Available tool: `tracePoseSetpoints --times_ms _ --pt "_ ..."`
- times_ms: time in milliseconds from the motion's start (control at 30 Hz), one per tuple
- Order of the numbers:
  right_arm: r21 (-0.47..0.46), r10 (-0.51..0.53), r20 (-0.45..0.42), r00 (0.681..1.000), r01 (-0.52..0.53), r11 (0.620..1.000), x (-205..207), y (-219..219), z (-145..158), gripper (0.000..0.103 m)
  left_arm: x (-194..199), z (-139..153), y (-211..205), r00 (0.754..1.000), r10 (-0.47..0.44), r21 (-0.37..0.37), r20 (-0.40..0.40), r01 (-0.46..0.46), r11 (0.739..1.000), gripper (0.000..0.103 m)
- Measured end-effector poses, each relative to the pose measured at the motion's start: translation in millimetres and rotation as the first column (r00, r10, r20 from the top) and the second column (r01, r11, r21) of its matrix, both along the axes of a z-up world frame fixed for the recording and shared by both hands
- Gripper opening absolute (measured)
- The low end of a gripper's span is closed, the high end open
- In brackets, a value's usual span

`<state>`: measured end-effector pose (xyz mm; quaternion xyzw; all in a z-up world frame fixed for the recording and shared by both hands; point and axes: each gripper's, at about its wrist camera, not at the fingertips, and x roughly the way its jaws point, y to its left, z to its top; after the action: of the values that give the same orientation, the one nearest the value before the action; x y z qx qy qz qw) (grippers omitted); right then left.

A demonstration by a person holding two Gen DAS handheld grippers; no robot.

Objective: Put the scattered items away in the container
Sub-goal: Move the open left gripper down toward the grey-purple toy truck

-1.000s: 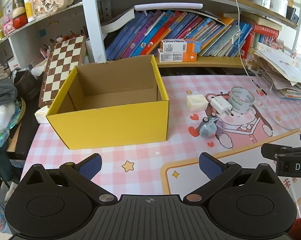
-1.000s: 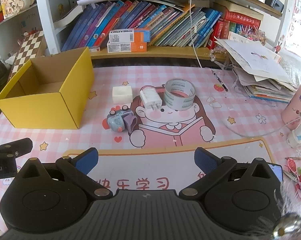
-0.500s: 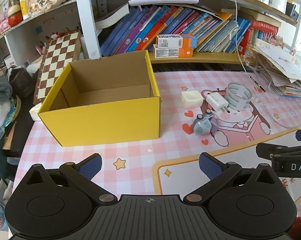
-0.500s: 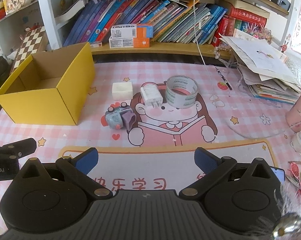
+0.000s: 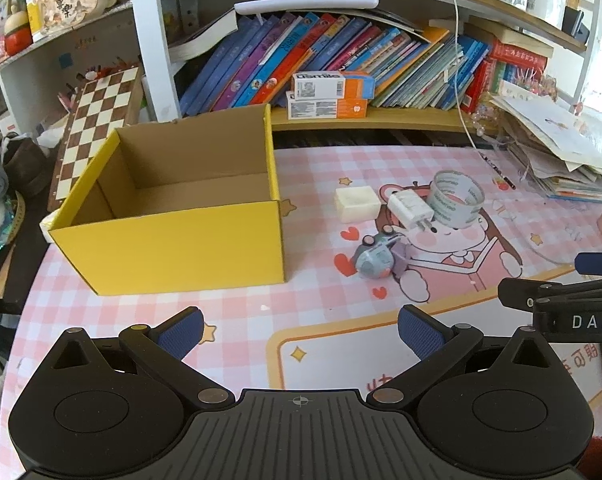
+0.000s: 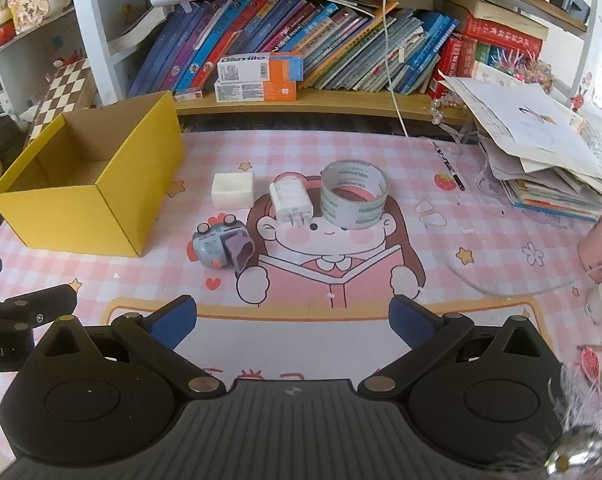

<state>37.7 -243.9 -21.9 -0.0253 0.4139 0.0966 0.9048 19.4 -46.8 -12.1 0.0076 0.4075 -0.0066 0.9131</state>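
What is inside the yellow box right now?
Nothing: the yellow box is open-topped, and its bare cardboard floor shows in both wrist views.

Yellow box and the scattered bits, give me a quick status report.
Left gripper and right gripper open, empty. Yellow box empty; tape roll, charger, white block, toy outside. Nothing blocking.

Child's study desk, bookshelf, cartoon mat
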Motion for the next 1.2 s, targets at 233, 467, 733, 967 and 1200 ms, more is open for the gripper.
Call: tracePoseSetpoints --times_ms 233,467,733,967,1200 --pt "0.014 0.028 0.039 0.999 -0.029 0.999 7 -18 4 0.103 3 3 -21 0.999 -0.039 0.001 0.034 0.039 0.999 0.103" --pt "0.028 0.037 0.051 0.998 -0.038 0.999 14 -32 3 0.103 11 3 -38 0.996 -0.068 -0.012 0.049 0.069 0.998 0.103" --pt "0.050 0.033 0.067 0.997 -0.036 0.998 29 -46 1 0.103 24 1 -56 0.990 -0.119 -0.016 0.072 0.120 0.993 0.103" --pt "0.059 0.030 0.074 0.997 -0.035 0.998 49 -54 -4 0.103 37 -3 -70 0.987 -0.144 0.018 0.073 0.143 0.990 0.103" --pt "0.056 0.019 0.077 0.997 -0.024 0.998 66 -61 -13 0.103 50 -10 -76 0.985 -0.155 0.052 0.075 0.152 0.987 0.103"
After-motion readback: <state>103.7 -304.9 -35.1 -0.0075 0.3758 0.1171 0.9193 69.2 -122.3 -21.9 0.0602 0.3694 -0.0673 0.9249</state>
